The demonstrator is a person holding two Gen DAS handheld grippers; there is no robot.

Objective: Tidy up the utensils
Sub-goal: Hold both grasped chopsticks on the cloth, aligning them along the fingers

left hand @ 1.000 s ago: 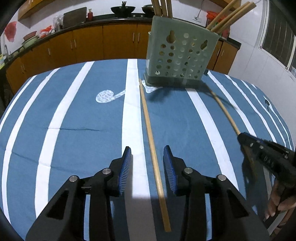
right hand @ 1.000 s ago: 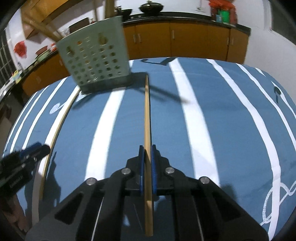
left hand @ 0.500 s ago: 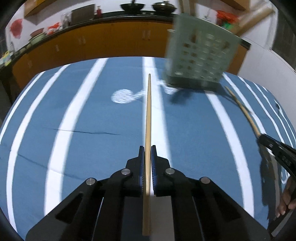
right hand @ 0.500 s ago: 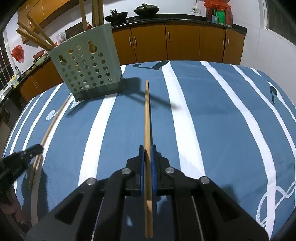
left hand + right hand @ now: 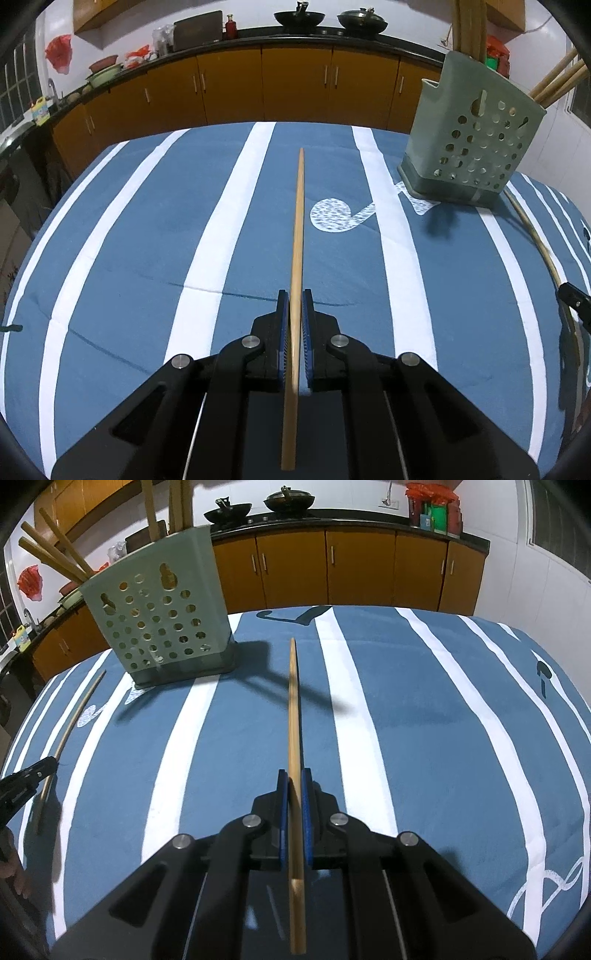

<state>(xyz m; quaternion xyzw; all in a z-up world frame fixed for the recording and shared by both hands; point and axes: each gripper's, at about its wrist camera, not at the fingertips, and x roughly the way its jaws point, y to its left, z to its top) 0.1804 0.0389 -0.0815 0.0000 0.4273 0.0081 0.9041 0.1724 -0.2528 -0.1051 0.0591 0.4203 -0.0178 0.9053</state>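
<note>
My left gripper (image 5: 294, 297) is shut on a thin wooden chopstick (image 5: 298, 221) that points away over the striped cloth. My right gripper (image 5: 293, 775) is likewise shut on a second chopstick (image 5: 293, 709). The green perforated utensil holder (image 5: 469, 147) stands upright at the far right of the left wrist view, with several wooden sticks in it. In the right wrist view the holder (image 5: 159, 627) is at the far left. Each gripper shows at the edge of the other's view: the right gripper (image 5: 567, 295) and the left gripper (image 5: 40, 770), each with its stick.
The table carries a blue cloth with white stripes (image 5: 207, 240). Behind its far edge runs a counter with orange cabinets (image 5: 295, 85), with woks and jars on top. A person's hand (image 5: 14, 871) shows at the lower left of the right wrist view.
My left gripper shut on the chopstick that lay between its open jaws and swung left, so the holder now sits to the right. The right gripper kept its grip and barely moved.
</note>
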